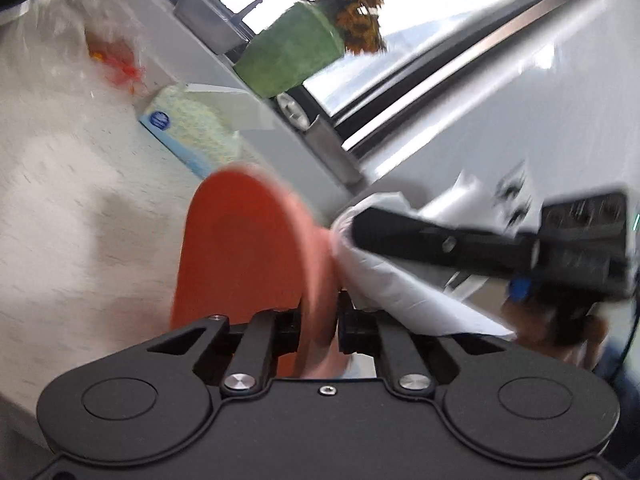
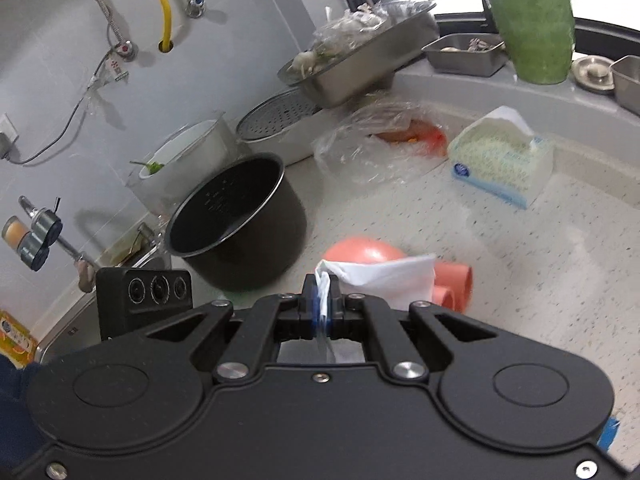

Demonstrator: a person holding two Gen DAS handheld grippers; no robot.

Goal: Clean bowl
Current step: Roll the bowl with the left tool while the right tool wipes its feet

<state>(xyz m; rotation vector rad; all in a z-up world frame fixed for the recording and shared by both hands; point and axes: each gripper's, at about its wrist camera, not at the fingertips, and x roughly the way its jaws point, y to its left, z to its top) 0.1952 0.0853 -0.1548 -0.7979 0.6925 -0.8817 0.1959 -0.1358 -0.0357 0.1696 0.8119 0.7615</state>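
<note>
Nearest your lens: left gripper [image 1: 318, 332], fingers closed on the rim of the orange bowl [image 1: 244, 256], which you hold tipped on edge above the speckled worktop [image 1: 60, 200].

Item, bowl: salmon-orange plastic, lifted clear of the worktop, near its middle, inside face turned toward your right hand. In the right wrist view the same bowl [image 2: 364, 254] shows as a rounded back with rim parts poking out to the right.

Item, white tissue [image 2: 384, 280]: folded, pinched between the fingers of your right gripper [image 2: 322, 304], pressed against the bowl. From the left it appears as a white wad [image 1: 384, 280] under the black finger.

Step in hand, as judged: wiping the bowl with the tissue. Next move calls for a steady rim grip while you sweep the tissue round the inner wall, turning the bowl to reach unwiped parts.

Item, surroundings: tissue box [image 2: 500, 160] toward the back edge; plastic bag [image 2: 368, 148] beside it; dark cooker pot [image 2: 236, 220] toward the left edge by the sink; green vase [image 2: 532, 24] on the sill.

Not legible: the bowl's interior, hidden by tissue and motion blur; whether any dirt remains cannot be told.
</note>
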